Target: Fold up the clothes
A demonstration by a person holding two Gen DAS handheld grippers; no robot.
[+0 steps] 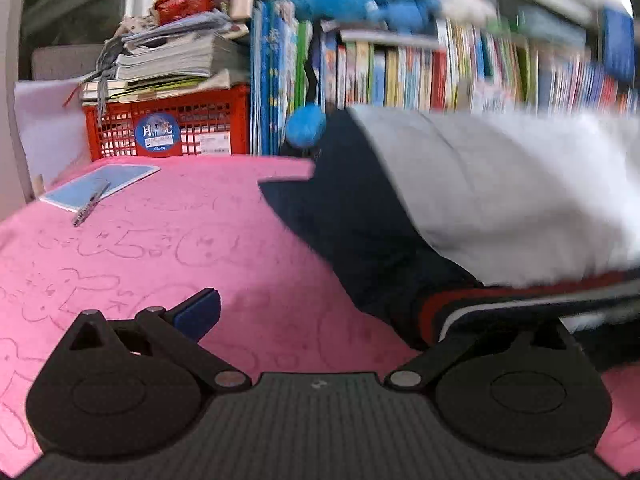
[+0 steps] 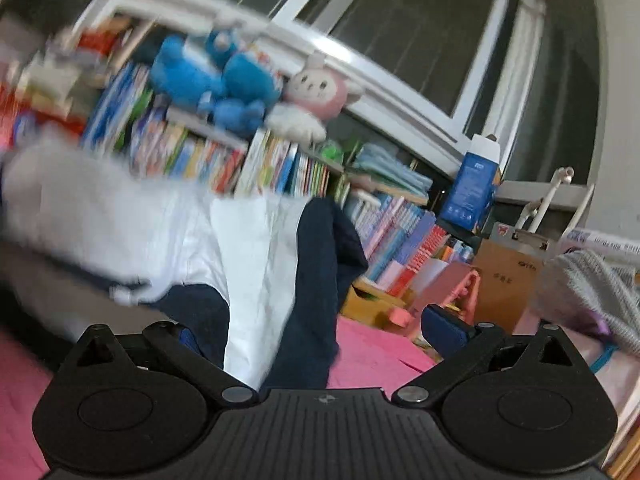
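Pink cloth, printed with faint outline drawings, covers the surface [image 1: 168,240] that carries everything, and a wall of books [image 1: 460,76] with blue and pink soft toys on top stands along its far edge. On the cloth lies the garment [image 1: 500,200], a white body with navy sleeves or panels and a red-and-white striped band at one hem; it takes up the right half of the left wrist view, reaching from the far edge down to the near right, and parts of it are blurred. It looks soft, light and limp, likely to sag and slide over itself instead of keeping a crease, so I judge the firm places to take it are the striped band and the seamed corners, not the loose middle of the white cloth. Its long axis seems to run from the far edge toward the near right corner, with the striped band at the near end, though bunching makes this uncertain. In the right wrist view a white and navy fold stands up between the fingers. The left tongs [image 1: 320,316] are spread wide, the striped band lying over the right finger with nothing pinched. The right tongs [image 2: 316,332] are also wide apart, with cloth between them but not clamped. A blue notebook [image 1: 100,186] with a pen [image 1: 90,206] lies near the far left corner.
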